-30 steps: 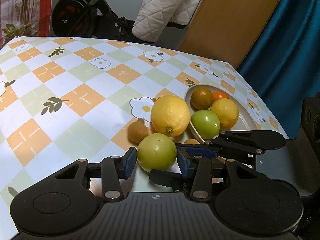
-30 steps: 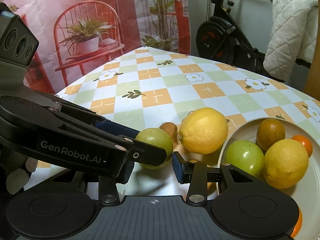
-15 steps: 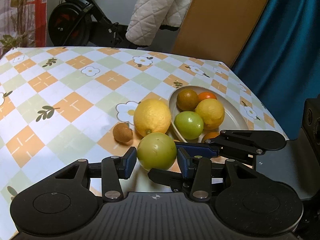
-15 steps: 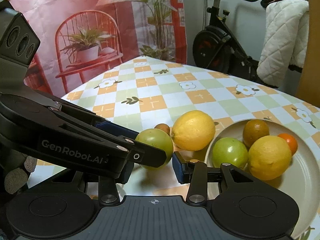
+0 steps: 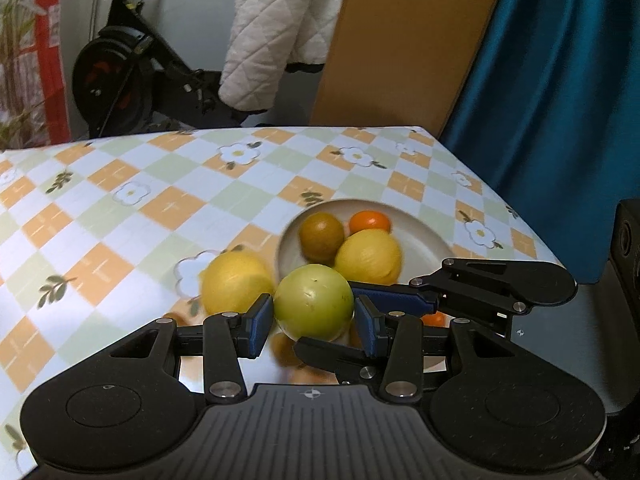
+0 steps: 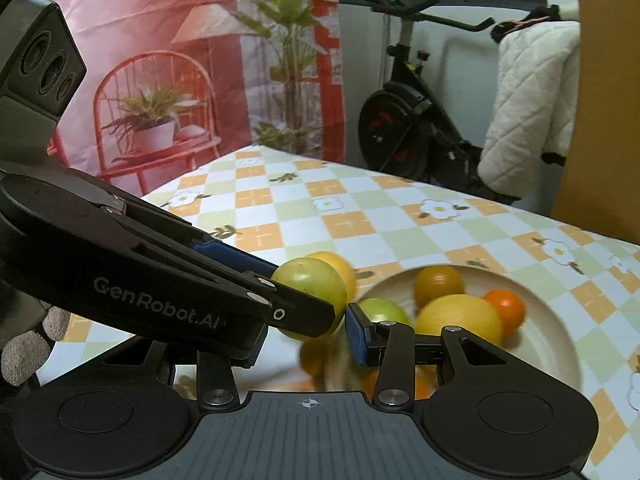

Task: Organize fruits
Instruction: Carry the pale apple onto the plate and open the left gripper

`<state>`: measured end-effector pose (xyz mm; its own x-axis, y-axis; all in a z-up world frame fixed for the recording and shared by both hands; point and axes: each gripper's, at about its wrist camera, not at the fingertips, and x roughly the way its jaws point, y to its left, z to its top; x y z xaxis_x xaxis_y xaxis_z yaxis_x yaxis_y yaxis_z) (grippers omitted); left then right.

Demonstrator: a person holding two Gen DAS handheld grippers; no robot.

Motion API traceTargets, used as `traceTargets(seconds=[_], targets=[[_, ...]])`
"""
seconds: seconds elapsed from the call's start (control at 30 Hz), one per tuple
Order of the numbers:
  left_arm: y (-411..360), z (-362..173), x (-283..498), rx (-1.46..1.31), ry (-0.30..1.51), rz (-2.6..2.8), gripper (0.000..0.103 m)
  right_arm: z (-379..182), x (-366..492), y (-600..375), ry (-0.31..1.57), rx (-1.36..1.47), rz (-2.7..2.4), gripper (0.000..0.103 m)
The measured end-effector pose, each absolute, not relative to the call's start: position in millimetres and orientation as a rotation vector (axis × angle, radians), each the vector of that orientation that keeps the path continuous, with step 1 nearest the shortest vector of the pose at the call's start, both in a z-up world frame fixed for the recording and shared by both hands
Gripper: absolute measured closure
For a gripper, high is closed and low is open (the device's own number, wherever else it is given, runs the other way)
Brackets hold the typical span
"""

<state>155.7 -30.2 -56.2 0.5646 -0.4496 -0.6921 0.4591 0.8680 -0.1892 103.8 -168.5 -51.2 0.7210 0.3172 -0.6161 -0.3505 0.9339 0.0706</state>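
Fruit in the grip: a green apple (image 5: pixel 314 302) sits pinched between the 2 blue pads (image 5: pixel 257 324) of the left hand-held gripper (image 5: pixel 314 322), held clear above the counter (image 5: pixel 120 216), just in front of the plate's near rim. In the right wrist view the same apple (image 6: pixel 316 280) shows at the tip of the left hand-held gripper's black arm.

The right hand-held gripper (image 6: pixel 308 344) has its jaws set narrowly apart; its left pad is hidden behind the other tool, so I cannot tell whether it holds anything, and the fruit-coloured shapes below its gap are too blurred to name. In the left wrist view its black fingers (image 5: pixel 460 292) reach in from the right, just beside the held apple.

Beyond the grip, a large yellow lemon (image 5: pixel 236 280) lies on the counter to the left of the plate (image 5: pixel 432 236). On the plate are a second lemon (image 5: pixel 368 256), a brownish-green round fruit (image 5: pixel 322 234), a small orange fruit (image 5: pixel 370 222), and a second green apple (image 6: pixel 382 310) seen only from the right wrist.

The counter is covered by a checked orange, green and white cloth with flowers. Behind it stand an exercise bike (image 5: pixel 120 76) with a white quilted cloth (image 5: pixel 276 36) draped nearby, a brown board (image 5: pixel 404 40) and a teal curtain (image 5: pixel 560 100). A gloved hand (image 6: pixel 28 340) shows at the left edge of the right wrist view.
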Motion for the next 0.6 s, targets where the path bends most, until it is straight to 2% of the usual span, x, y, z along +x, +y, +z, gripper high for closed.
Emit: traceTargets(seconds=[0.6], targets=[[-122, -52, 175, 0.117, 0.793, -0.632, 0.057, -51, 103, -267, 0.628, 0.007, 0.229, 0.064]])
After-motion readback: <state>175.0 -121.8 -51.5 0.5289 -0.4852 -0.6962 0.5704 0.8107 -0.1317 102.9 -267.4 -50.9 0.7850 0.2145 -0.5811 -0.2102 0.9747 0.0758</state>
